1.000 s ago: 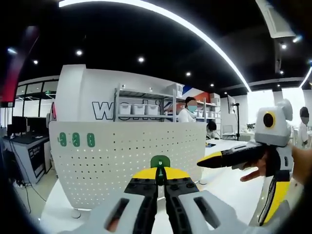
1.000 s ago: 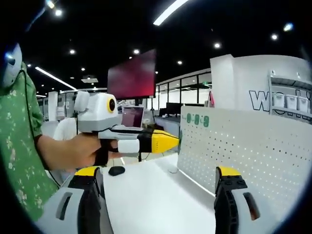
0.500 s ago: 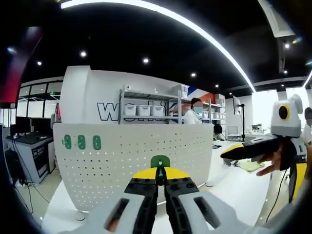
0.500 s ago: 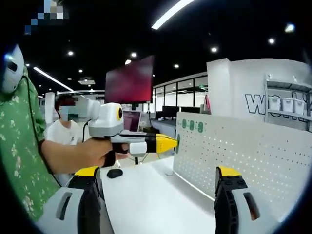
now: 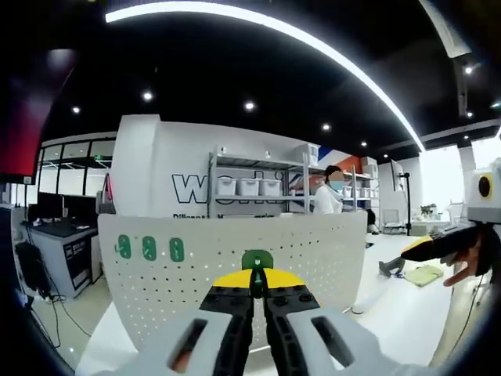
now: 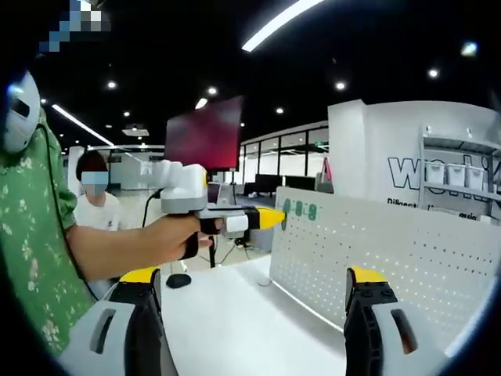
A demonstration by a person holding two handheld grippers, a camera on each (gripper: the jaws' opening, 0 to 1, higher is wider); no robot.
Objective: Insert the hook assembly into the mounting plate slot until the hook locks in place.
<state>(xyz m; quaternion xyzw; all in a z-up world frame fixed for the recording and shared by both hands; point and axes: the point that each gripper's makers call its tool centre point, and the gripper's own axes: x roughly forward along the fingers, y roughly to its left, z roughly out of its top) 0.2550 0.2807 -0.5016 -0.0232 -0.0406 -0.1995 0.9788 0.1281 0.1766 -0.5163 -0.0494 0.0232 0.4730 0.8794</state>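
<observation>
Left gripper (image 5: 257, 291) has its jaws pinched narrow on the green hook (image 5: 257, 260), holding it up in front of the white perforated mounting plate (image 5: 313, 251) standing on the desk (image 6: 235, 313). Three green hooks (image 5: 149, 248) sit along the plate's upper left edge. The right gripper (image 6: 254, 294) is spread wide and carries nothing, plate to its right. A person's hand (image 6: 168, 239) grips the left gripper's handle. Shelving (image 5: 250, 188) stands behind the plate.
</observation>
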